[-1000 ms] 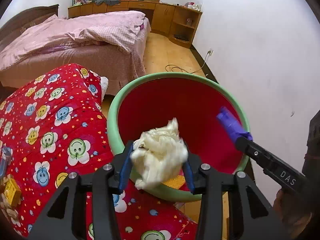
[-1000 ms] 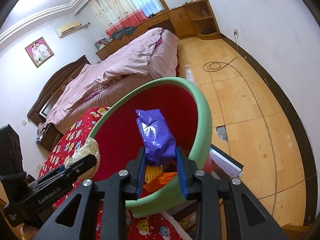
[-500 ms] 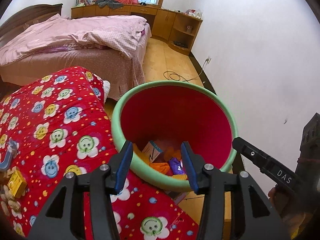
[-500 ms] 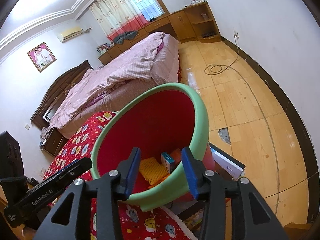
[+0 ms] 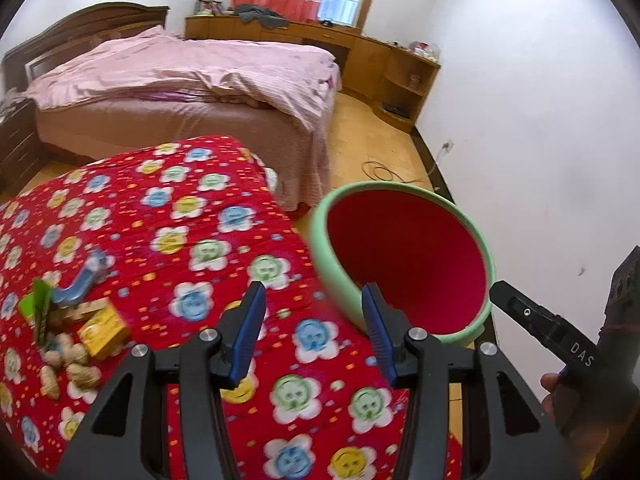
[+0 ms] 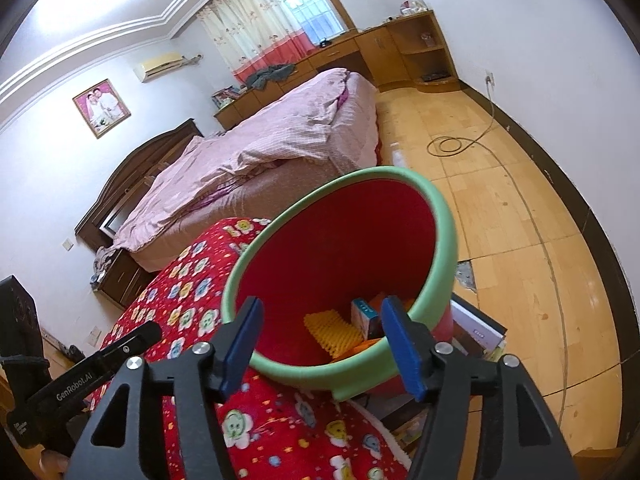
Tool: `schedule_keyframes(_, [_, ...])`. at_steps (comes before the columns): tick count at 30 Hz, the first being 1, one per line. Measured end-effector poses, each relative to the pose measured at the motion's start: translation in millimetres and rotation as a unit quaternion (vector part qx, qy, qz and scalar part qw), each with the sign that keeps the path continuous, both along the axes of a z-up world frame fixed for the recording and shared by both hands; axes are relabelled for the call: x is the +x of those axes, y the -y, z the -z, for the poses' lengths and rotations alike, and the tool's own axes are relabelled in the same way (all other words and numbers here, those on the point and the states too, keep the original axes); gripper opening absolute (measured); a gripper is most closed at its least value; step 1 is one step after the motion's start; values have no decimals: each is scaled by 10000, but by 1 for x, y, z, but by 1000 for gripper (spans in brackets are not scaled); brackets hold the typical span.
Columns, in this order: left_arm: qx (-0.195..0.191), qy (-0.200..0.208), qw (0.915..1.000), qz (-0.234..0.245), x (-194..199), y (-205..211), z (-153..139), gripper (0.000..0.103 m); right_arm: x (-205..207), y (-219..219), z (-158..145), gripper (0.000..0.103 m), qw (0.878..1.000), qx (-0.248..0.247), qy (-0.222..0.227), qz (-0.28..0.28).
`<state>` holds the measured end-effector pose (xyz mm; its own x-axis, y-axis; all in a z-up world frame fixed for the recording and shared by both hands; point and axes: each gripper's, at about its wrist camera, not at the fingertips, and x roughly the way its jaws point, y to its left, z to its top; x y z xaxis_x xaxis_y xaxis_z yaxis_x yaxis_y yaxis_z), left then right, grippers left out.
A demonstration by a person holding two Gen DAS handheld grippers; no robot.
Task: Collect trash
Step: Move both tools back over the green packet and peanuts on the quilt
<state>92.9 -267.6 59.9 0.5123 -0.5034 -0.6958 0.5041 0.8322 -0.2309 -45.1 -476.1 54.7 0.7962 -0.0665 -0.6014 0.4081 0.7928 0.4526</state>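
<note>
The trash bin [image 5: 320,248], green-rimmed and red inside, stands at the right edge of the red flowered quilt [image 5: 192,240]. In the right wrist view the bin [image 6: 444,232] holds a yellow foam net [image 6: 336,330], a small box [image 6: 362,314] and orange scraps. My left gripper [image 5: 313,286] is open and empty over the quilt, just left of the bin. My right gripper [image 6: 322,302] hangs at the bin's near rim, its jaws opening with nothing between them. A yellow box [image 5: 102,326], peanuts [image 5: 68,364], a green packet [image 5: 38,308] and a blue piece [image 5: 80,284] lie on the quilt at the left.
A bed with pink covers [image 5: 192,76] stands behind the quilt. Wooden cabinets [image 5: 384,64] line the far wall. A cable [image 6: 452,146] lies coiled on the wooden floor, and books [image 6: 476,328] sit low beside the bin. The white wall is close on the right.
The left gripper let go of a white paper wad and the right a purple wrapper, both over the bin. The left gripper then swung left over the quilt. The right jaws widened.
</note>
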Motion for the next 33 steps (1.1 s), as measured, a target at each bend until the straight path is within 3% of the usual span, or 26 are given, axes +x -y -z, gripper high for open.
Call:
schedule_keyframes(17, [-92, 45, 9954, -949, -1, -94, -5, 50, 24, -72, -10, 78, 9971, -193, -56, -735])
schedule_keyframes(33, [-118, -87, 9836, -1800, 13, -181, 8, 50, 63, -144, -5, 85, 9899, -365, -296, -1336])
